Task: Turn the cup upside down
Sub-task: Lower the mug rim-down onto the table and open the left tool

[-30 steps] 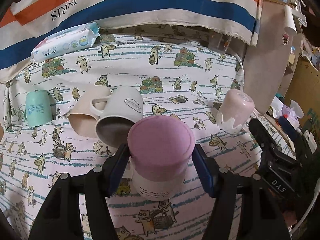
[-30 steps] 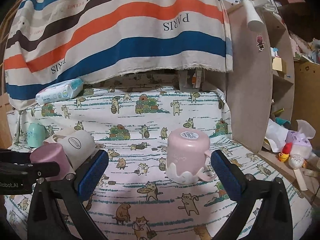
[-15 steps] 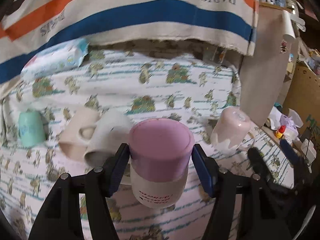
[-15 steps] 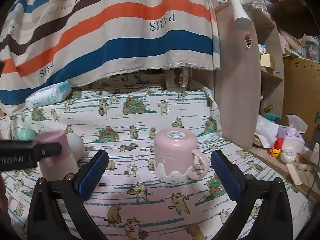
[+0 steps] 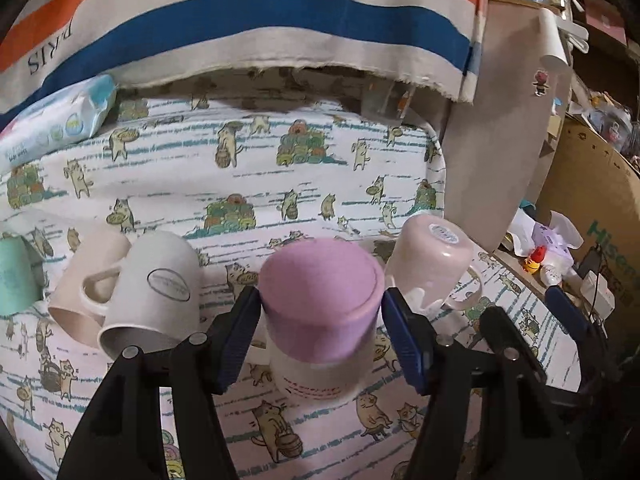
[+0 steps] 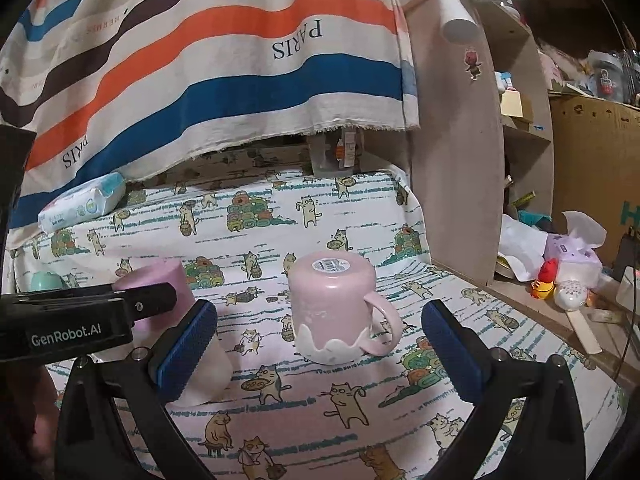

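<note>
left gripper (image 5: pixel 320 324): clamped on purple cup (image 5: pixel 320 300), base up, mouth toward the cloth (image 5: pixel 280 184) | right gripper (image 6: pixel 320 344): wide apart, holding nothing, pink mug (image 6: pixel 334 306) upside down on cloth between its fingers, untouched | white mug (image 5: pixel 154 300) on its side just left of purple cup

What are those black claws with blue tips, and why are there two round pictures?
A person holds a hand-held gripper in each hand, and each carries a wide-eyed camera looking along its own fingers. One picture comes from the left hand-held gripper, whose blue pads squeeze the purple cup, bottom side up. The other comes from the right hand-held gripper, open and empty. Beyond it a pink mug stands upside down on the cat-print cloth. Two pale mugs lie tipped over beside a wipes pack.
</note>
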{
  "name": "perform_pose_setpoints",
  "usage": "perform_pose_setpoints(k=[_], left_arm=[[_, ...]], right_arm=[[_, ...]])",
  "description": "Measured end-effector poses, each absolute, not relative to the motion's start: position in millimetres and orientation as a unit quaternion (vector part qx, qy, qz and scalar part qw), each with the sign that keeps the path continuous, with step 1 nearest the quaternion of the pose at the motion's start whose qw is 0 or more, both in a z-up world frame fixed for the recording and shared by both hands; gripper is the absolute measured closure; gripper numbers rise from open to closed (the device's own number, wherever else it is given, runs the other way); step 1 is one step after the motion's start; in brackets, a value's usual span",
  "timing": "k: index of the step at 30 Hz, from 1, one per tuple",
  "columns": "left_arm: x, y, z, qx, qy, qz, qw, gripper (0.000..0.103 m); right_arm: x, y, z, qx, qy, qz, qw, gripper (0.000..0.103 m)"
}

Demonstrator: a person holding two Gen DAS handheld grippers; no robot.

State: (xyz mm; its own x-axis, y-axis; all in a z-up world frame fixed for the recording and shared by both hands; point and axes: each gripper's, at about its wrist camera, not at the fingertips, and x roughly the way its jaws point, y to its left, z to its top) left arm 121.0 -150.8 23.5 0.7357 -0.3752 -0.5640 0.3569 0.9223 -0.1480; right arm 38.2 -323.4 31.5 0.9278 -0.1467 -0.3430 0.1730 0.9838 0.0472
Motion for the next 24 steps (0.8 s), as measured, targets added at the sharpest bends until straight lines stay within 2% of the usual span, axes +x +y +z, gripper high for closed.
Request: perform_pose_setpoints(k=[3,5,8,17,24], left_arm=[[112,-150,26,0.007,0.291,-0.197,0.936,0.034],[105,-145,32,0.012,0.272,-0.177,0.946,0.019],[91,-129,44,-0.024,0.243,-0.193,0.95,0.006],[36,-109,69,0.029,0.127,-0.141,0.981,0.002],[8,-80,70,0.029,0.094,-0.12,0.988,0.001]], right_arm=[[37,-324,32,0.042,0.166,-0.083,0.982,0.0],[37,-328,32,0.051,0.169,-0.082,0.981,0.0],[40,-332,31,0.06,0.176,-0.079,0.979,0.0],[34,-316,34,0.028,0.158,-0.049,0.986,0.0],[36,-306,33,0.013,0.165,-0.023,0.986,0.0]])
